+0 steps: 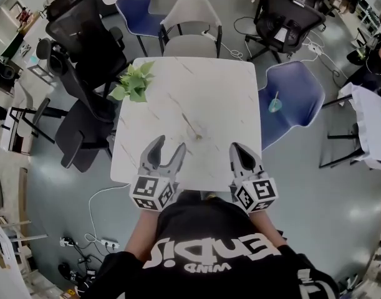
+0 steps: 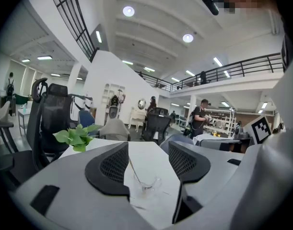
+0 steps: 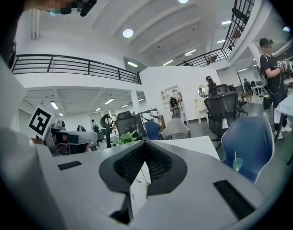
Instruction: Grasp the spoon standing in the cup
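A clear glass cup (image 1: pixel 196 131) stands near the middle of the white marble table (image 1: pixel 221 86), with a thin spoon (image 1: pixel 188 121) leaning out of it to the far left. My left gripper (image 1: pixel 170 144) hovers over the table's near edge, open and empty, short of the cup and to its left. In the left gripper view the cup (image 2: pixel 149 184) and its spoon (image 2: pixel 132 167) show between the spread jaws of the left gripper (image 2: pixel 147 150), some way ahead. My right gripper (image 1: pixel 239 148) is shut and empty at the near right; the right gripper (image 3: pixel 145 143) shows jaws pressed together.
A small green plant (image 1: pixel 134 83) sits at the table's far left corner. Office chairs ring the table: black ones (image 1: pixel 90 61) to the left, a grey one (image 1: pixel 191 23) behind. A blue chair (image 1: pixel 290 98) on the right carries a teal cup (image 1: pixel 275 104).
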`<action>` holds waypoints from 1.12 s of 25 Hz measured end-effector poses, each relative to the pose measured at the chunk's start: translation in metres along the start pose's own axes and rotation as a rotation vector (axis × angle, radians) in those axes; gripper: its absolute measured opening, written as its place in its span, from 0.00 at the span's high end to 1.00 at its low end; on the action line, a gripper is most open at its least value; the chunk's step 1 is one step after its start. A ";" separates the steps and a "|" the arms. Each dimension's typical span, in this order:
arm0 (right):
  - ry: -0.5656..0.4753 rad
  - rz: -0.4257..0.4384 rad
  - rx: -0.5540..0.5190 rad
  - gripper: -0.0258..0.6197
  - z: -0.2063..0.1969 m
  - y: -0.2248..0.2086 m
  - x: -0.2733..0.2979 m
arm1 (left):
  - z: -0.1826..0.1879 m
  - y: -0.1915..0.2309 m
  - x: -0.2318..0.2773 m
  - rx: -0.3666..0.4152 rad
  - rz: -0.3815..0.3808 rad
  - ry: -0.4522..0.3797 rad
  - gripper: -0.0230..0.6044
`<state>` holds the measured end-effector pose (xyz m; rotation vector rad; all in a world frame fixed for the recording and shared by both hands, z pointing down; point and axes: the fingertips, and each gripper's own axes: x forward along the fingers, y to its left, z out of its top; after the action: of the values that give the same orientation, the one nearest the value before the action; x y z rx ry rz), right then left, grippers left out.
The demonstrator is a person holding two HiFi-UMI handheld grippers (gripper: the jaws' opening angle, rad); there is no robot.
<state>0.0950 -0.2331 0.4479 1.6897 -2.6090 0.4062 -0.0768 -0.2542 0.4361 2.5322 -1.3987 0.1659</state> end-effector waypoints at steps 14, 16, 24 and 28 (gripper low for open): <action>0.014 -0.041 0.006 0.94 -0.004 -0.006 0.004 | -0.022 0.014 0.040 0.001 -0.074 0.075 0.59; 0.014 -0.045 0.008 0.94 -0.005 -0.006 0.005 | -0.029 0.018 0.049 0.007 -0.081 0.094 0.60; 0.017 -0.053 0.010 0.94 -0.006 -0.007 0.005 | -0.055 0.039 0.083 -0.004 -0.073 0.156 0.61; 0.020 -0.065 0.010 0.94 -0.007 -0.008 0.002 | -0.068 0.046 0.100 -0.005 -0.078 0.191 0.62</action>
<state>0.1000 -0.2366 0.4566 1.7586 -2.5344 0.4332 -0.0603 -0.3416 0.5300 2.4864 -1.2246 0.3784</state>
